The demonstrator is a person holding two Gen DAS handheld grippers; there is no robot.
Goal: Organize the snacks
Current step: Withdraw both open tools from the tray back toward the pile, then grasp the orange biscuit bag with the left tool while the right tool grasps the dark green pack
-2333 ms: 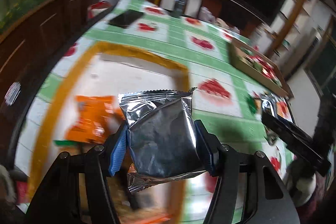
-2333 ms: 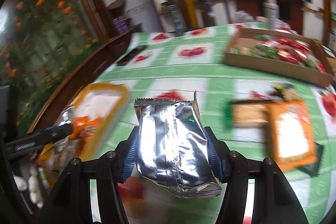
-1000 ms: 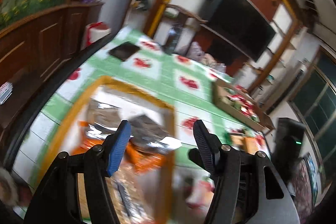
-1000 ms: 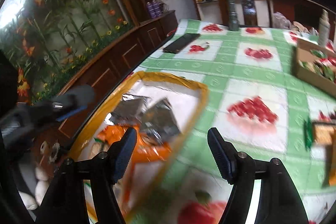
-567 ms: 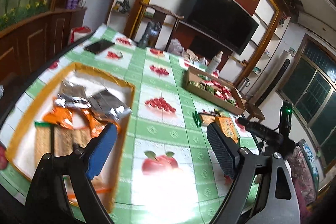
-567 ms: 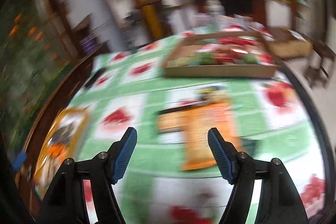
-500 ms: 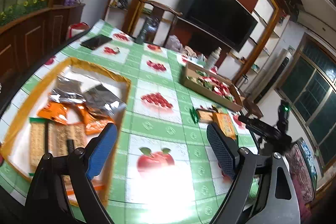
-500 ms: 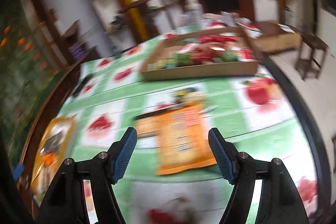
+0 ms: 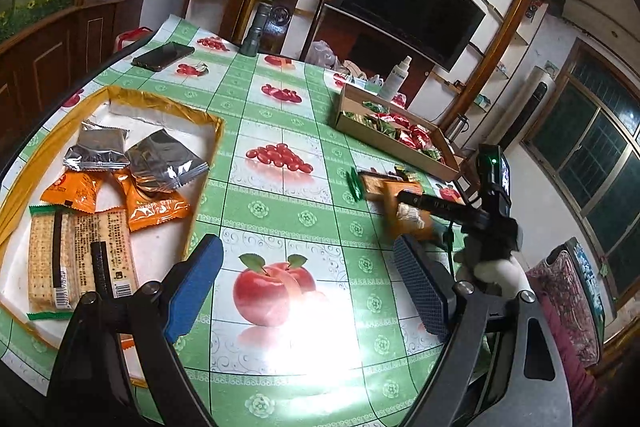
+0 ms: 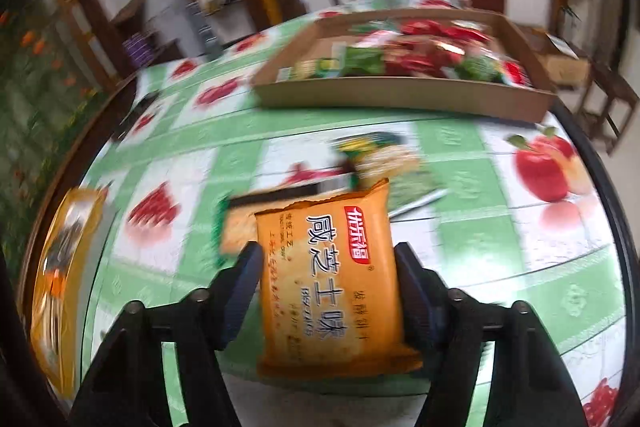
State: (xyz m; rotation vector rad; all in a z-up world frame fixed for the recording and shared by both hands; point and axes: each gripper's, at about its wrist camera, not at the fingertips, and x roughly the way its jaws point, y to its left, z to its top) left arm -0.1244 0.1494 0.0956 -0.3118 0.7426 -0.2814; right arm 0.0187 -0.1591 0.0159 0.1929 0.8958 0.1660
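Right wrist view: right gripper (image 10: pixel 328 291) jaws closing around orange biscuit packet (image 10: pixel 332 287); left gripper (image 9: pixel 308 283) gaping, empty. Yellow-rimmed tray (image 9: pixel 168 107) holding six packets; green-ended cracker pack (image 10: pixel 236 227) waiting on desk.

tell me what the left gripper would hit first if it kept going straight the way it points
Probably the bare tablecloth near the printed apple: the open left gripper holds nothing, and no snack lies in its line, though depth is hard to judge.
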